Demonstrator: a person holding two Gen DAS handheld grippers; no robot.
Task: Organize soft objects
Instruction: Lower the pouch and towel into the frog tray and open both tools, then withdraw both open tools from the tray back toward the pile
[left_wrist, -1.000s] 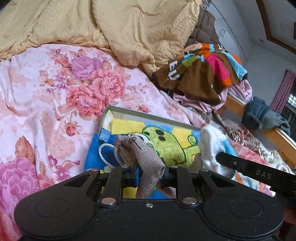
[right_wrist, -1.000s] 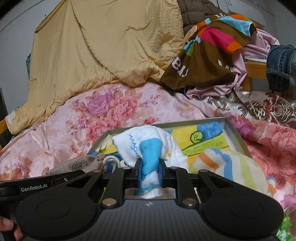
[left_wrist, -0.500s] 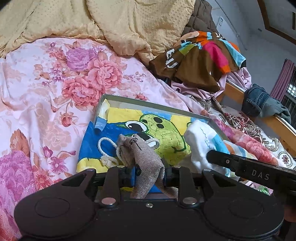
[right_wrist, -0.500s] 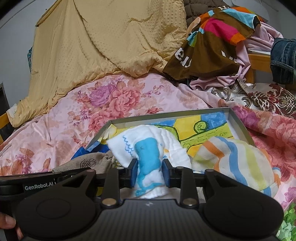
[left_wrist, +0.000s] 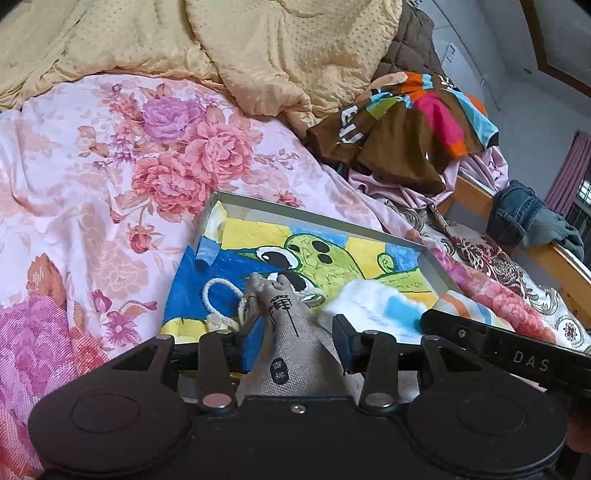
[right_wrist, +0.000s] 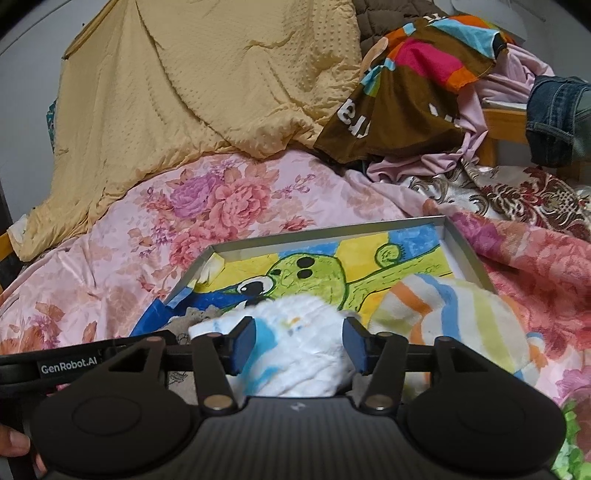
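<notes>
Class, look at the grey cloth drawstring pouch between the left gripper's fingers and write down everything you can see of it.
The grey coarse-woven cloth drawstring pouch looks like burlap, with black printed characters and a round black stamp. Its gathered neck points away from the camera, with a white cord looping out beside it. It lies in the shallow grey tray on the painted cartoon lining, between the left gripper's opening jaws, whose pads no longer press on it. A white and blue cloth lies close beside it.
</notes>
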